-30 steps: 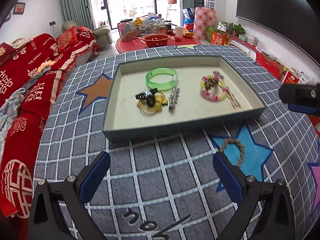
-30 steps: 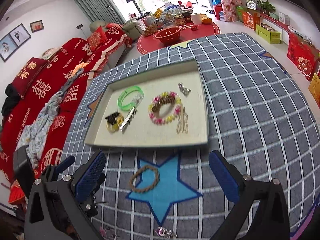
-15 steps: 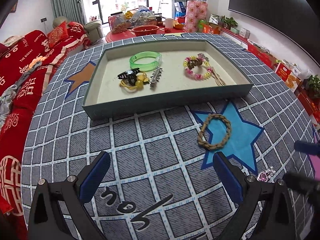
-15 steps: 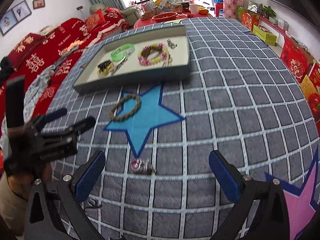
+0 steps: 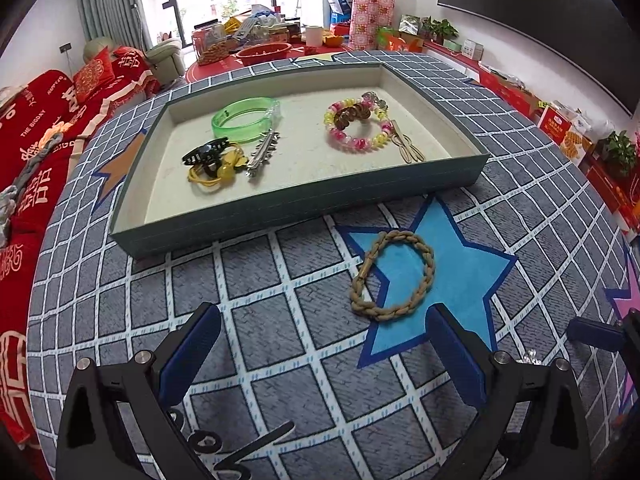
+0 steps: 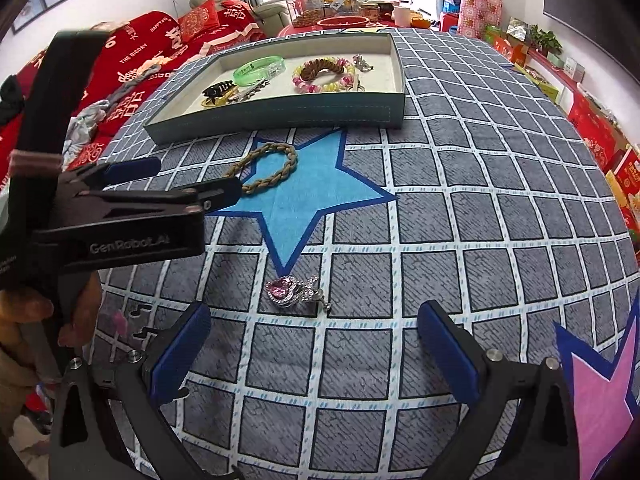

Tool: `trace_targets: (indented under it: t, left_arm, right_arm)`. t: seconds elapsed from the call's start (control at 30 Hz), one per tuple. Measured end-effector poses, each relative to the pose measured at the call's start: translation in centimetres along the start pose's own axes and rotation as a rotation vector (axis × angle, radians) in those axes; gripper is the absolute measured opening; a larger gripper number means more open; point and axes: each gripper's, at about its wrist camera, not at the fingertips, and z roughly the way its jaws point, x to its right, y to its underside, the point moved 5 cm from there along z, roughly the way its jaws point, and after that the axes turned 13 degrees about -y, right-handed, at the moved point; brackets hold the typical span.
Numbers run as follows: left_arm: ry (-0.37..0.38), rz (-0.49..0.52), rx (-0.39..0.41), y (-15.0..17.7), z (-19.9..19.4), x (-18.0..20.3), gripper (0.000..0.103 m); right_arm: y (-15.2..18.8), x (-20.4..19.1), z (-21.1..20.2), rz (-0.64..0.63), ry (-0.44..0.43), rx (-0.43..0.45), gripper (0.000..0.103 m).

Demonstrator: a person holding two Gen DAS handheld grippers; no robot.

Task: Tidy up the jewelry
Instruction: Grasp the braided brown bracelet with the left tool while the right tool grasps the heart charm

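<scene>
Left wrist view: the left gripper (image 5: pixel 322 350) is hovering over the grid-patterned tablecloth (image 5: pixel 280 280) with its jaws spread wide and nothing between them. A braided rope bracelet (image 5: pixel 394 276) is lying flat on the blue star print (image 5: pixel 460 276), just ahead of the right finger. Beyond it, a shallow teal tray (image 5: pixel 296 200) is sitting on the cloth. Inside it are lying a green bangle (image 5: pixel 242 119), a black claw clip (image 5: pixel 205 152) on yellow hair ties (image 5: pixel 218 176), a silver hair clip (image 5: pixel 262 153), and a pink and yellow beaded bracelet (image 5: pixel 358 126) with a brown hair tie (image 5: pixel 352 114) on top of it. A tip of the right gripper (image 5: pixel 600 336) is showing at the right edge.

Right wrist view: the right gripper (image 6: pixel 314 346) is also standing wide open and holding nothing. A pink heart pendant (image 6: pixel 294 291) is lying on the cloth just ahead, between the two fingers. The left gripper (image 6: pixel 172 184) is reaching in from the left, its fingertips beside the braided rope bracelet (image 6: pixel 266 168). The teal tray (image 6: pixel 280 114) is sitting farther back.
</scene>
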Motion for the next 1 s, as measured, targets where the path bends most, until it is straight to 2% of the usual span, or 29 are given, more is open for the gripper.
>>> trace_targets:
  t: [0.07,0.1,0.3,0.5,0.63,0.8,0.9,1.0]
  left_arm:
    - [0.008,0.01,-0.004,-0.3,0.3,0.5,0.103]
    - [0.014,0.015,-0.004,-0.4,0.4,0.7,0.103]
    - [0.008,0.046,0.0,-1.0,0.9,2.1,0.103]
    - [0.024,0.059,-0.008,-1.2,1.4,2.8,0.103]
    - [0.029,0.043,-0.021,-1.5,1.7,2.9,0.103]
    - [0.025,0.057,-0.014,-1.6,1.5,3.1,0.103]
    - [0.052,0.067,-0.008,-1.7,1.2,3.6,0.091]
    - [0.066,0.09,0.009,-1.7,0.6,4.0,0.074]
  right_arm:
    - [0.0,0.0,0.1,-0.003,0.007,0.006,0.102]
    - [-0.1,0.0,0.1,-0.005,0.008,0.009,0.096]
    - [-0.5,-0.7,0.6,-0.061,0.07,0.013,0.08]
    - [-0.6,-1.3,1.1,-0.12,0.12,0.011,0.074]
    - [-0.5,-1.6,0.9,-0.133,0.111,0.019,0.066]
    - [-0.4,-2.1,0.9,-0.151,0.095,0.017,0.049]
    - [-0.4,-2.3,0.8,-0.154,0.087,0.018,0.038]
    - [-0.2,-2.3,0.7,-0.149,0.083,0.021,0.034]
